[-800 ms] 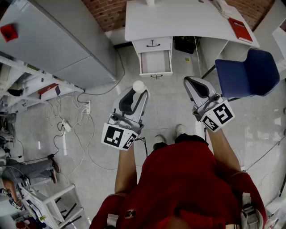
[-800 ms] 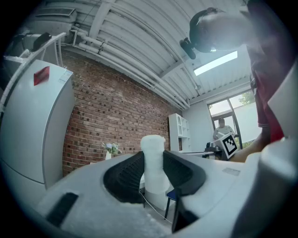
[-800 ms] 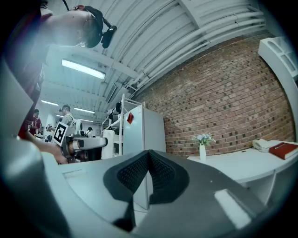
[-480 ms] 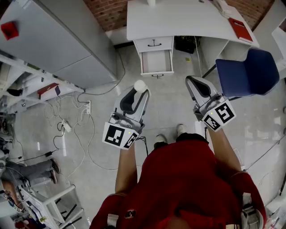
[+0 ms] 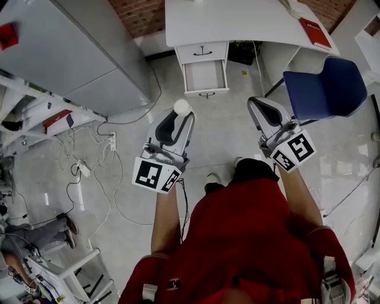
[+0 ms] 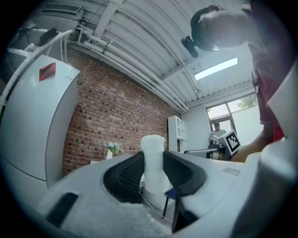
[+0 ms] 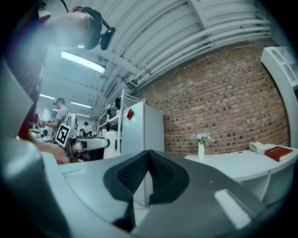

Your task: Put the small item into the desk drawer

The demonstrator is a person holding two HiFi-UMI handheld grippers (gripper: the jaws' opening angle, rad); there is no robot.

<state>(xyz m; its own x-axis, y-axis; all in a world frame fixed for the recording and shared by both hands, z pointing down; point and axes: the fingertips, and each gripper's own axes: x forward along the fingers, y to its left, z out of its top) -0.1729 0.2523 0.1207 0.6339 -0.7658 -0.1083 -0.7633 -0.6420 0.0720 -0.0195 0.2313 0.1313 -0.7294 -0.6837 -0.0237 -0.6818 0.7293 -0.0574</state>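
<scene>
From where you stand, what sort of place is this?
Probably an office-style lab or workshop: a white desk with an open drawer, a blue chair, a red brick wall and loose cables.

A red brick wall [image 5: 148, 15] runs behind a white desk [image 5: 249, 24], which carries a red book [image 5: 314, 32] near its right edge and a vase of flowers [image 7: 201, 145] farther along. A blue chair [image 5: 323, 89] stands on the pale, glossy tiled floor [image 5: 225, 133] just beside the desk. To the left is a tall grey-white cabinet [image 5: 65, 53], with a metal rack [image 5: 35, 113] beside it and loose cables [image 5: 89, 178] lying below. Overhead, pipes cross a white ceiling [image 6: 139, 46] lit by a strip light [image 6: 215, 69]. A window [image 6: 233, 114] is bright with daylight.
</scene>
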